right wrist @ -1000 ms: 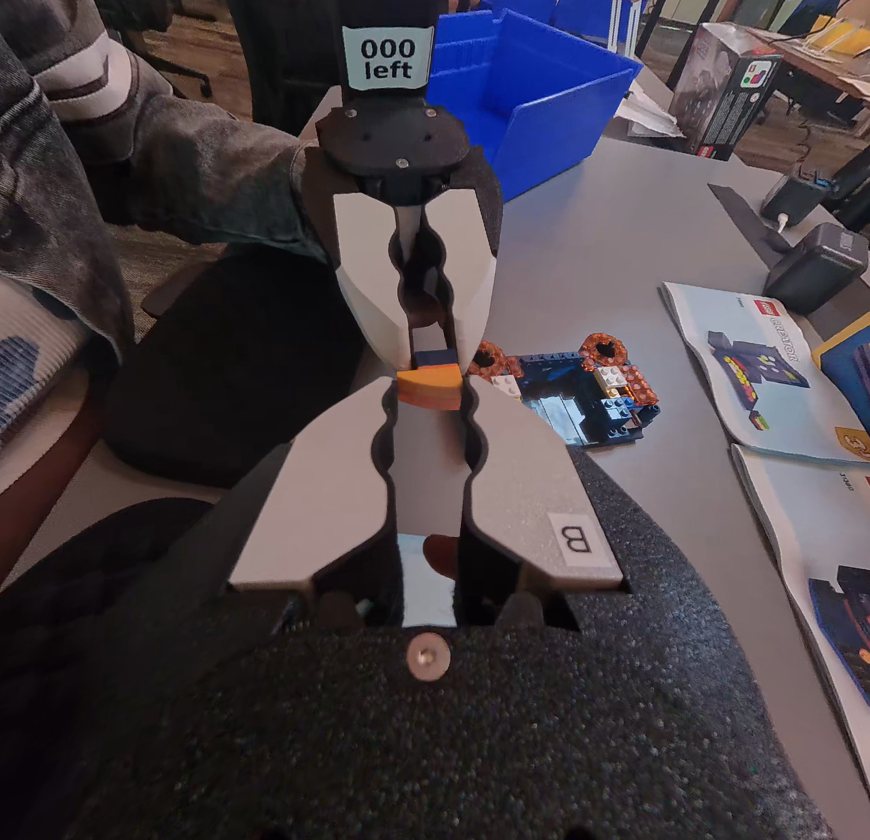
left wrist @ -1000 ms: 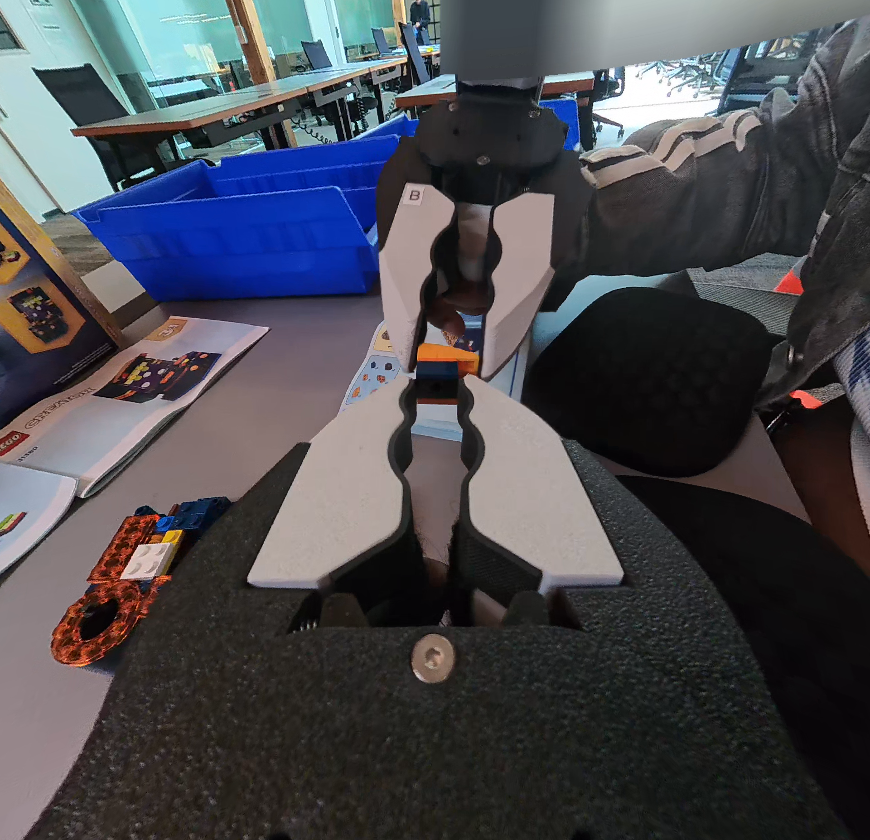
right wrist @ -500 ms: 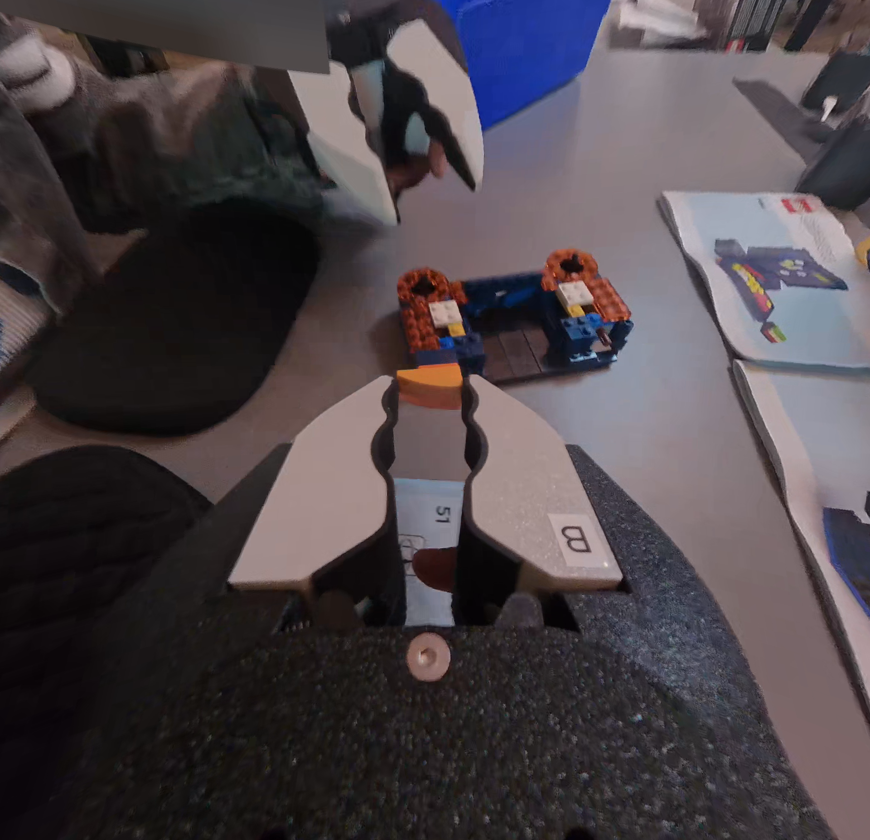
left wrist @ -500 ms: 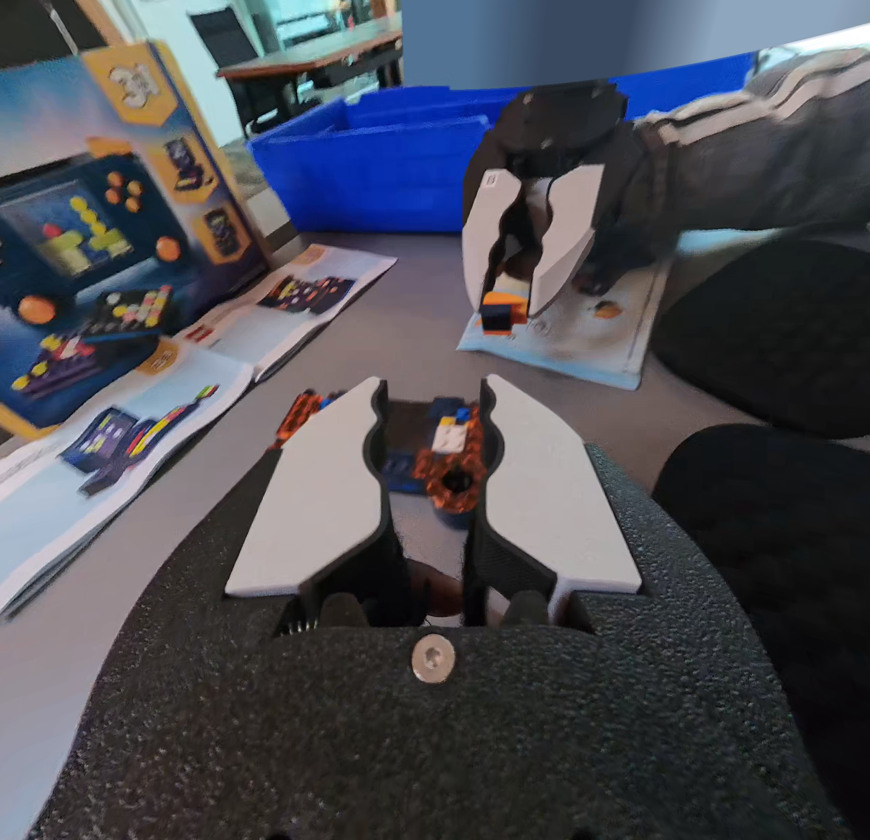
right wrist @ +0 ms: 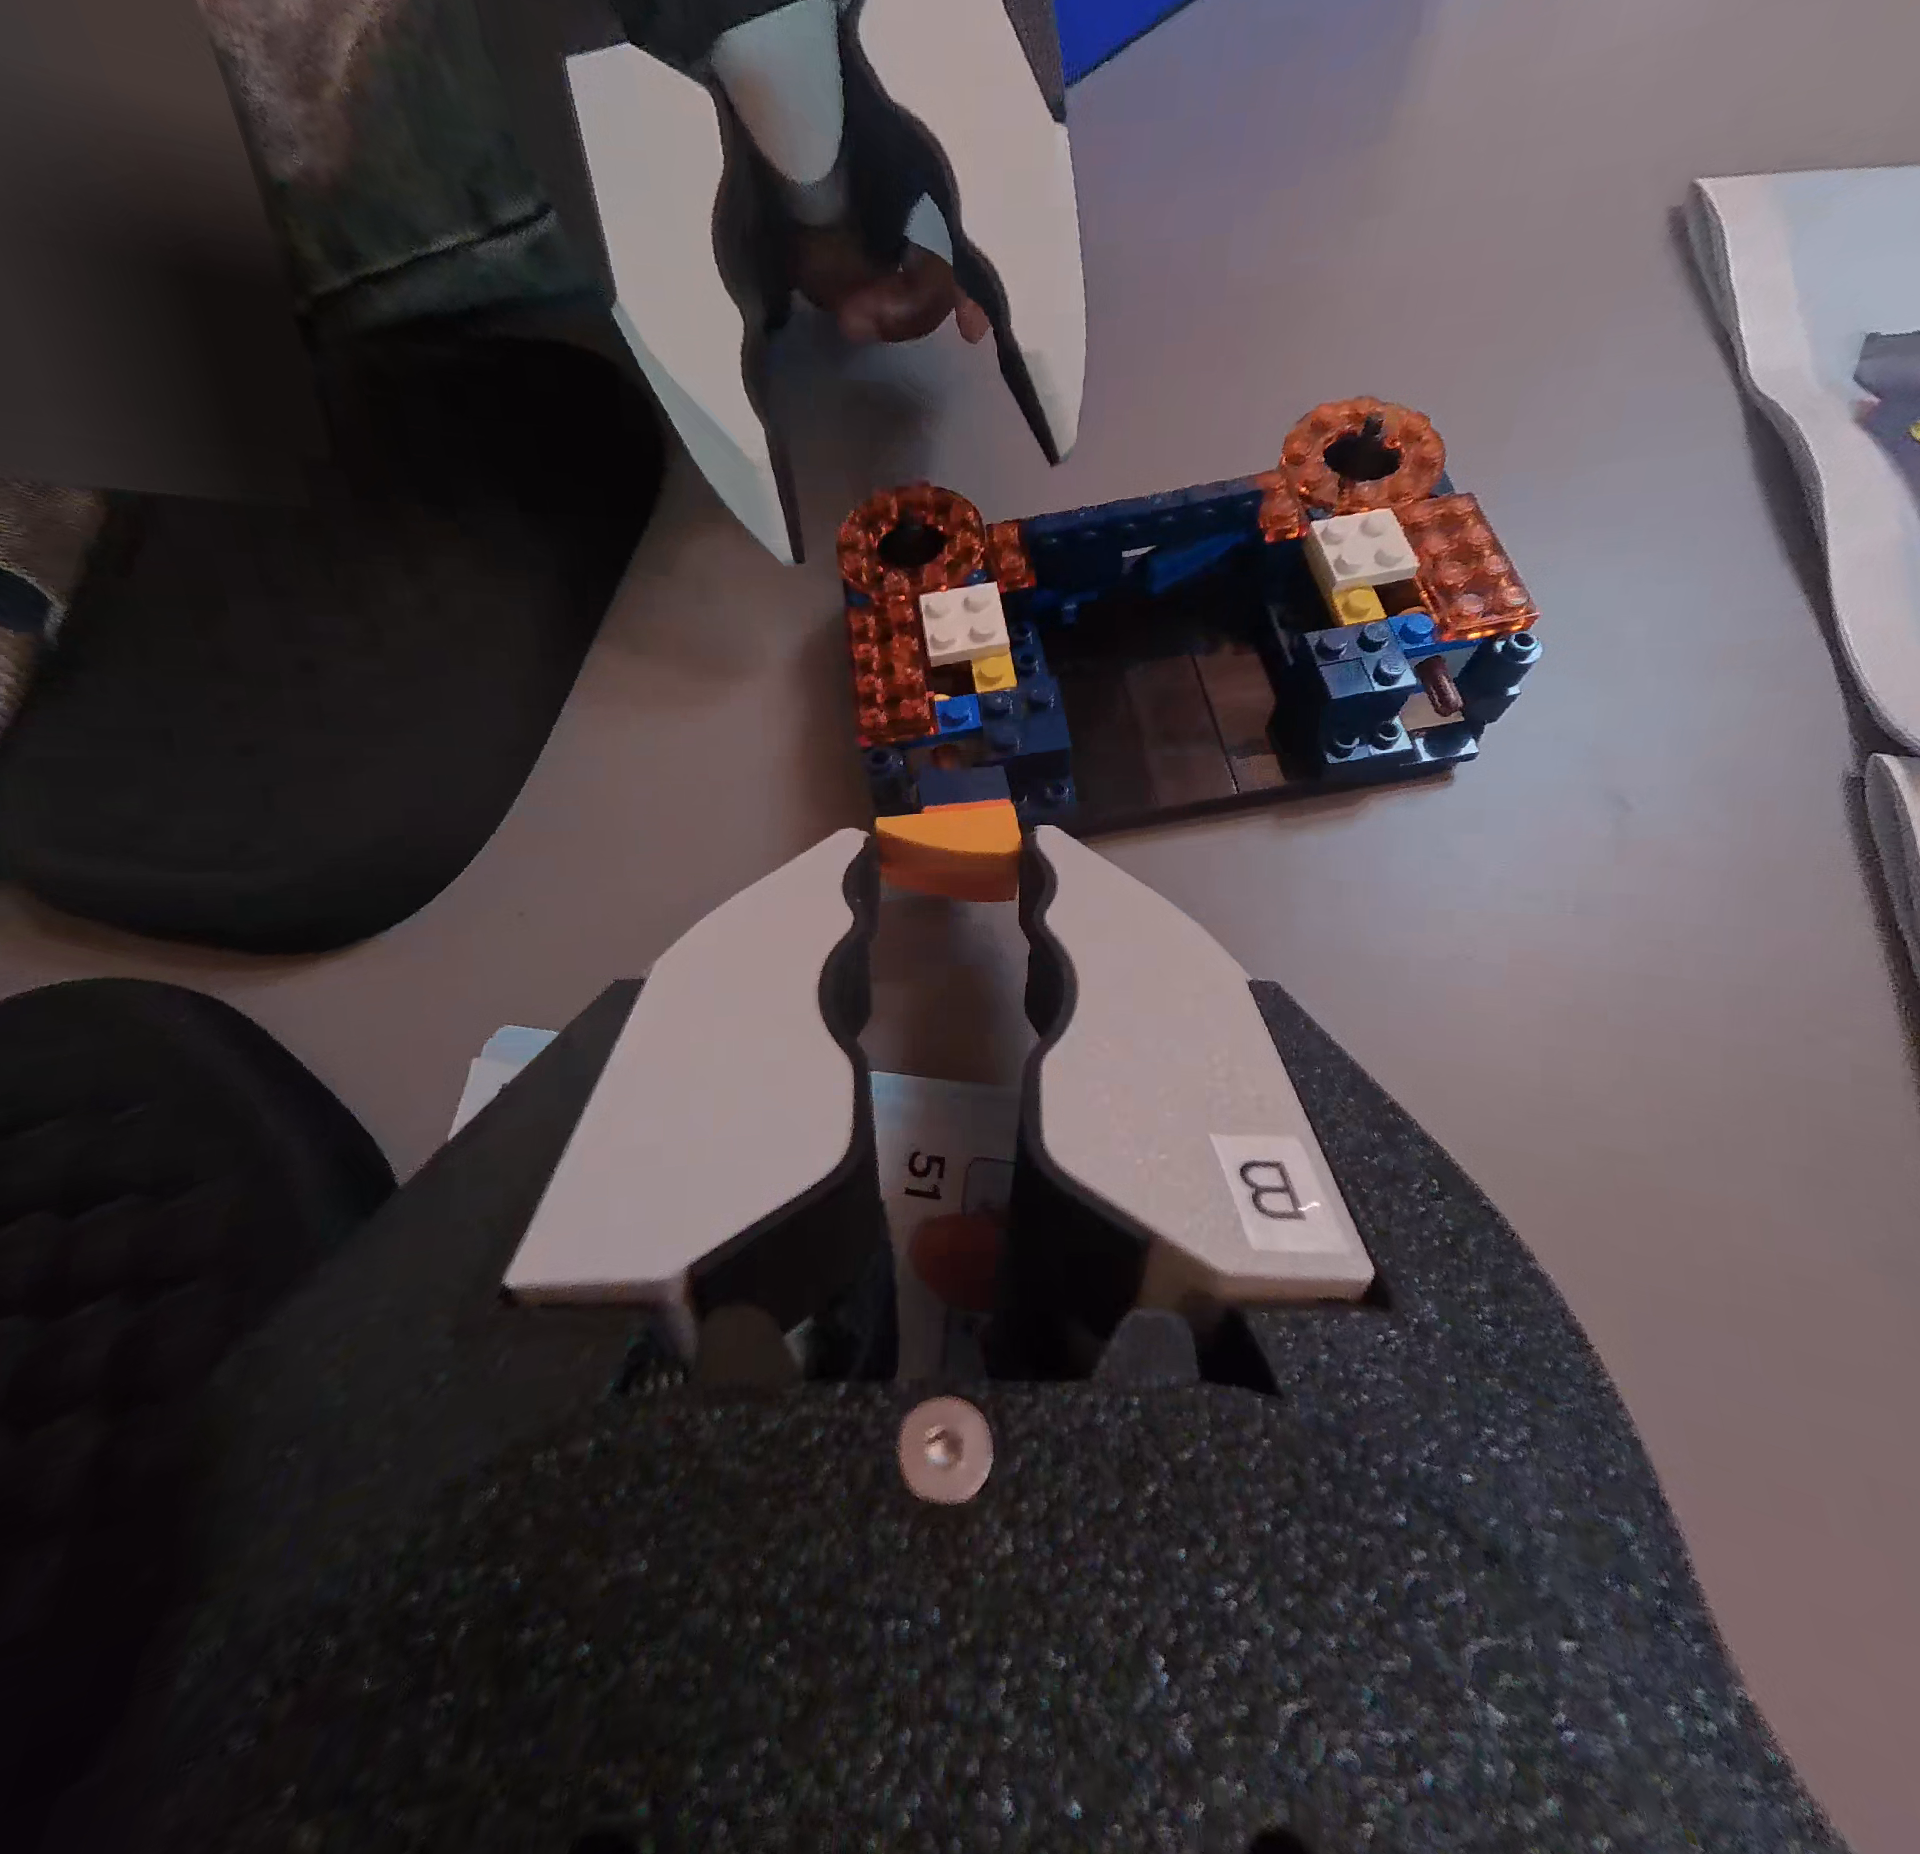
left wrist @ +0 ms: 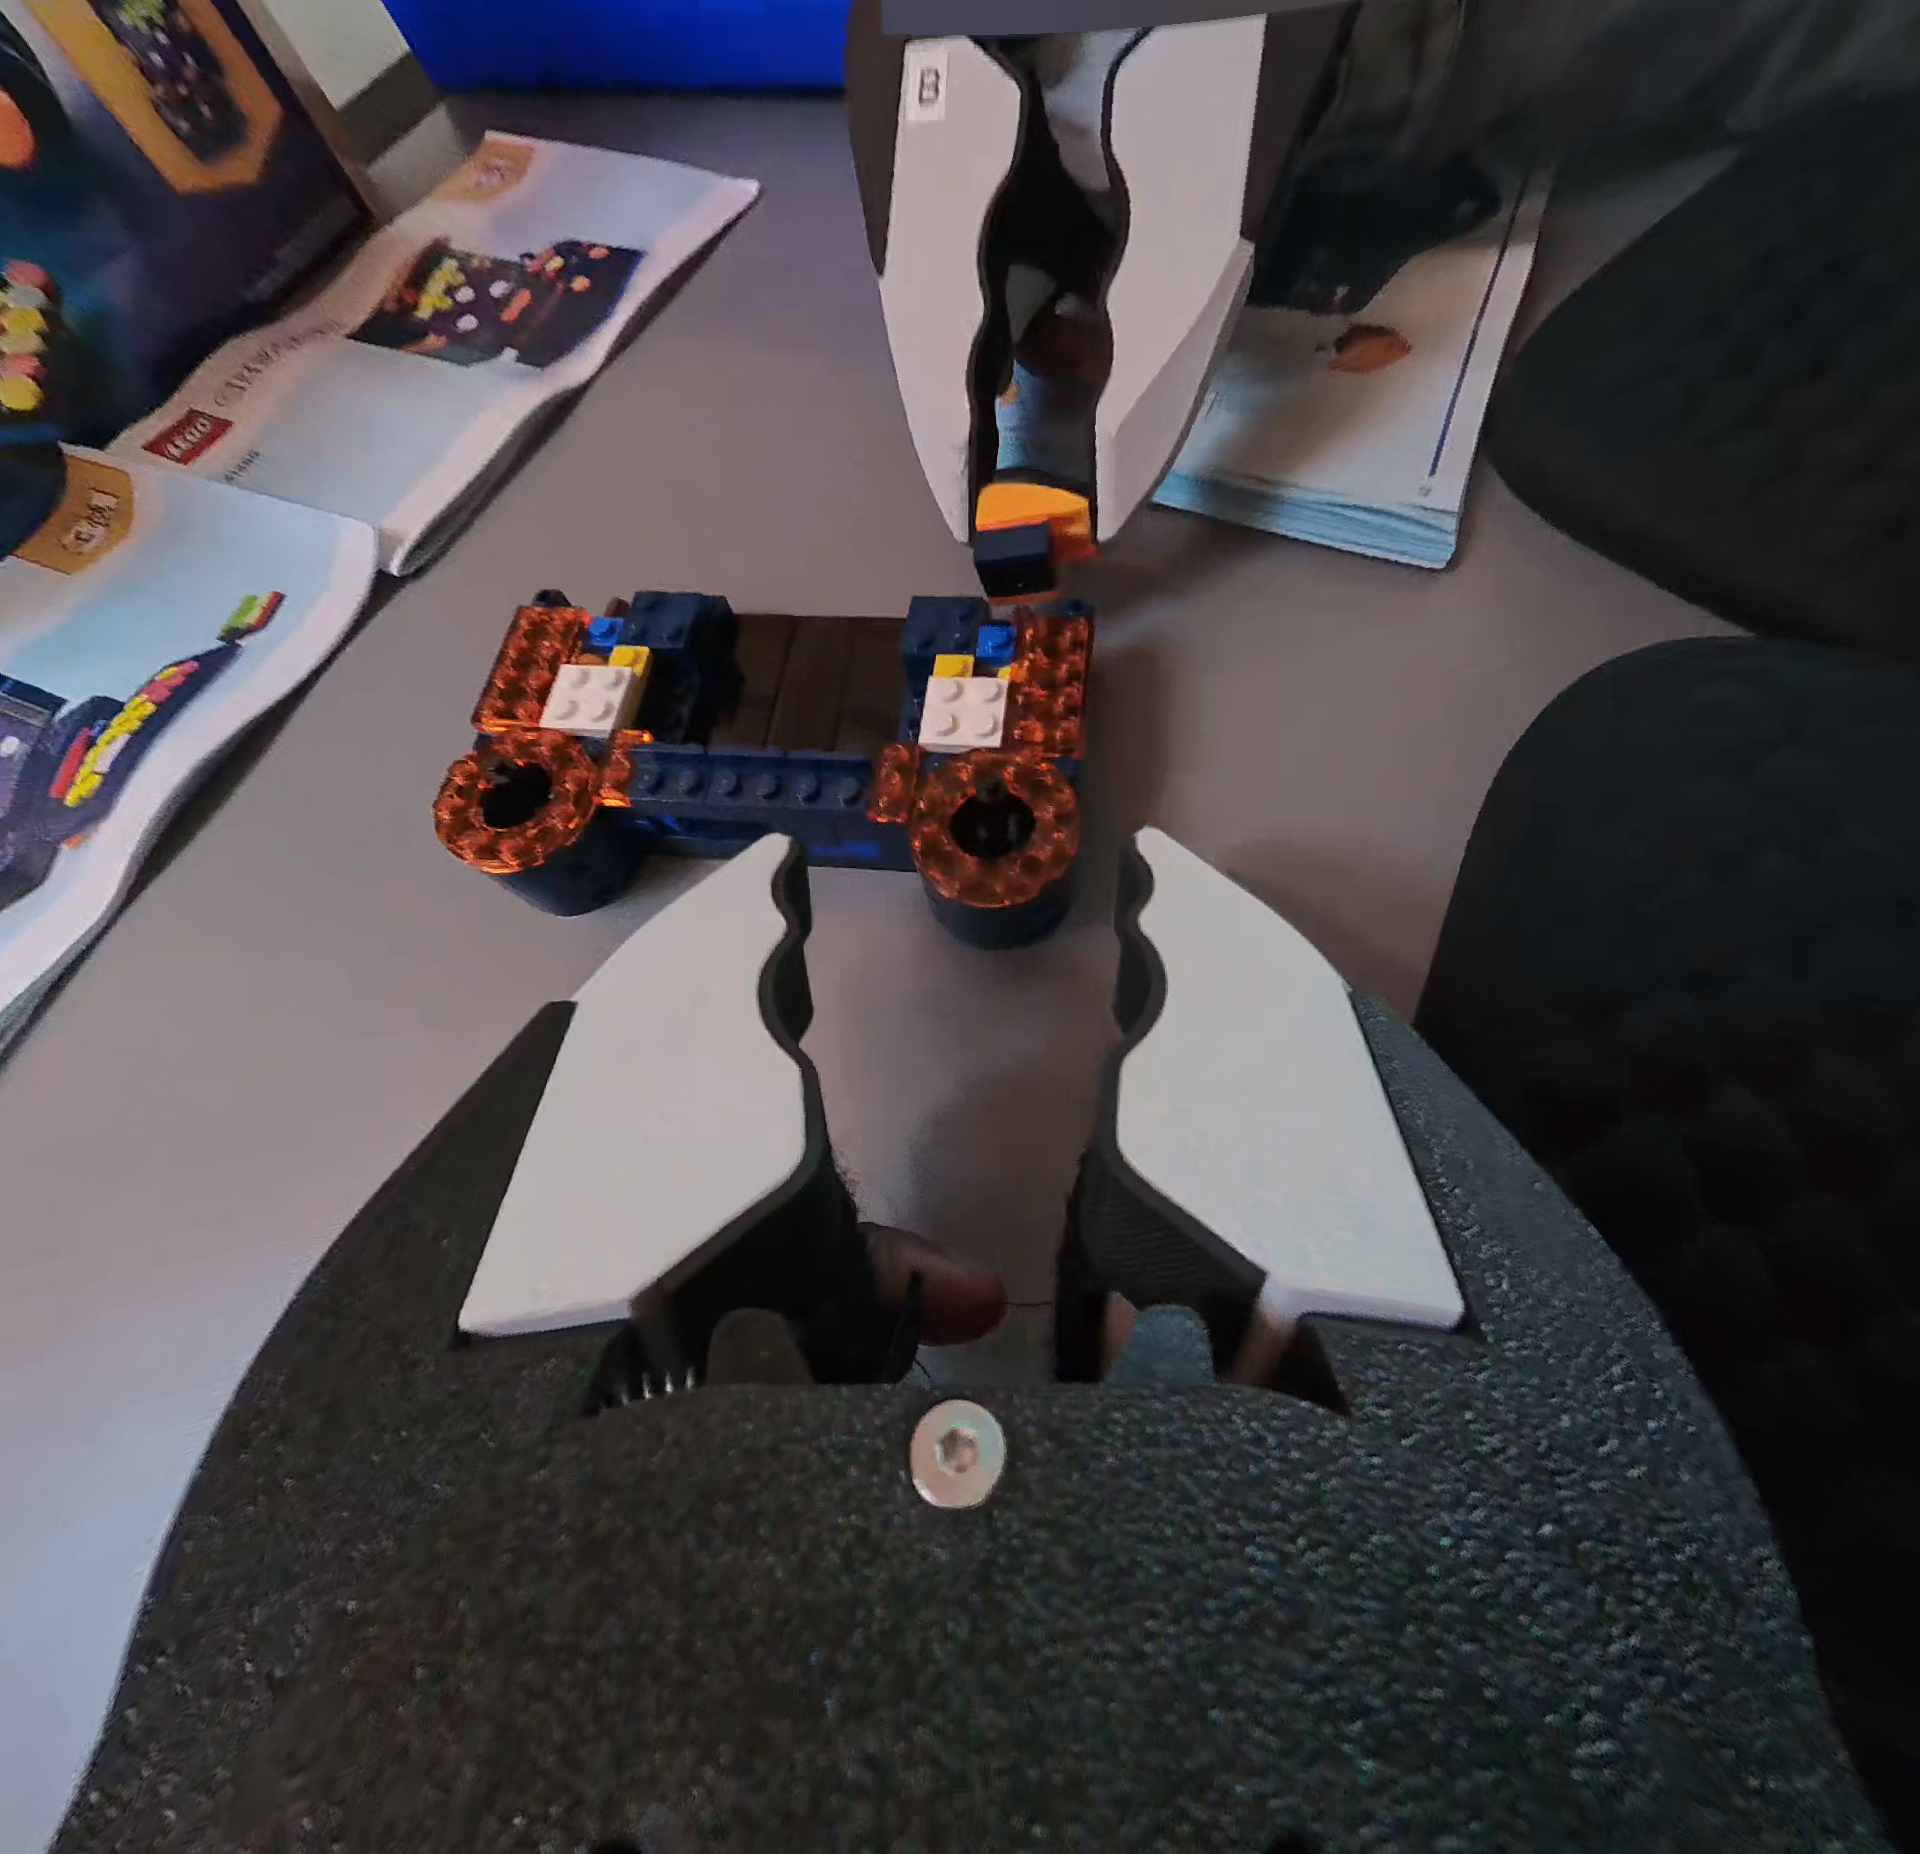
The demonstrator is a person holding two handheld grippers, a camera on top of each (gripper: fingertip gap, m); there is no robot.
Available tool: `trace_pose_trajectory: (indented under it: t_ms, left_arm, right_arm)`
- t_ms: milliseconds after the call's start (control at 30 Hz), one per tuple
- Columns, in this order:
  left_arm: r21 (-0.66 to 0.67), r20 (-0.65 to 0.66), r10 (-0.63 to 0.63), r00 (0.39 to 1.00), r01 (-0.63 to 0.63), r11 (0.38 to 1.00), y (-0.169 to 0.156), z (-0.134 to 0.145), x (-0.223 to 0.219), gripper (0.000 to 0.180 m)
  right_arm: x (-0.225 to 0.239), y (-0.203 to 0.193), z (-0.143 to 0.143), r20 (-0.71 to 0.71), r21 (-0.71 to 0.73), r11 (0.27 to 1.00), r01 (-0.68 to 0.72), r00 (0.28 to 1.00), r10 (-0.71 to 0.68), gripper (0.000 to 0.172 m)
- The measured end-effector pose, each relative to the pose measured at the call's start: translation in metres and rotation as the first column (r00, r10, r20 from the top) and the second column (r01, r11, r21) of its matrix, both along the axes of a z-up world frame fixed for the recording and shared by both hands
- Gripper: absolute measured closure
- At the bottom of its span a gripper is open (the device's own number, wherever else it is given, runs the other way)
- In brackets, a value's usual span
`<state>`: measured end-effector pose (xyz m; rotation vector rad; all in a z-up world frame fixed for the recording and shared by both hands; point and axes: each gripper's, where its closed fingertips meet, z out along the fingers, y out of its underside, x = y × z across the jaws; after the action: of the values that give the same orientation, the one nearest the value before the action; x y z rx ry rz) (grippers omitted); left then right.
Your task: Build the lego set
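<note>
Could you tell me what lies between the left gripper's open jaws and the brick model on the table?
Only bare grey table separates the left gripper from the brick model, as the left wrist view shows.

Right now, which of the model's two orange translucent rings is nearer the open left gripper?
The ring at the model's right end in the left wrist view; the open left gripper sits just before it, while the other ring lies off to the side.

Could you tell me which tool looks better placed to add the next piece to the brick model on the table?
Right, probably: the right tool is clamped on an orange-and-blue piece just above the brick model. The left tool is open and empty.
</note>
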<state>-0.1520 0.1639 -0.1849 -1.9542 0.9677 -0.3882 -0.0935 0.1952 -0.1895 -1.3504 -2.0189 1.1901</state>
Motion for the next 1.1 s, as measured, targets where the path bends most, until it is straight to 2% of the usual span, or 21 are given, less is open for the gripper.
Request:
trace_pose_trajectory:
  t_ms: [467, 633, 1100]
  left_arm:
    - [-0.036, -0.127, -0.027, 0.992, 0.023, 0.999, -0.001, -0.021, 0.006, 0.14]
    - [-0.039, -0.119, -0.02, 0.993, 0.016, 0.999, -0.001, -0.02, 0.005, 0.144]
    - [-0.047, -0.122, -0.016, 0.992, 0.01, 0.999, -0.001, -0.021, 0.005, 0.145]
  right_arm:
    - [0.0, -0.007, -0.006, 0.03, 0.027, 0.999, -0.042, 0.999, 0.041, 0.147]
    - [-0.005, -0.004, 0.002, -0.022, 0.011, 1.0, -0.019, 1.0, 0.02, 0.147]
    - [-0.004, -0.006, 0.001, -0.06, 0.115, 0.993, -0.014, 0.998, 0.021, 0.147]
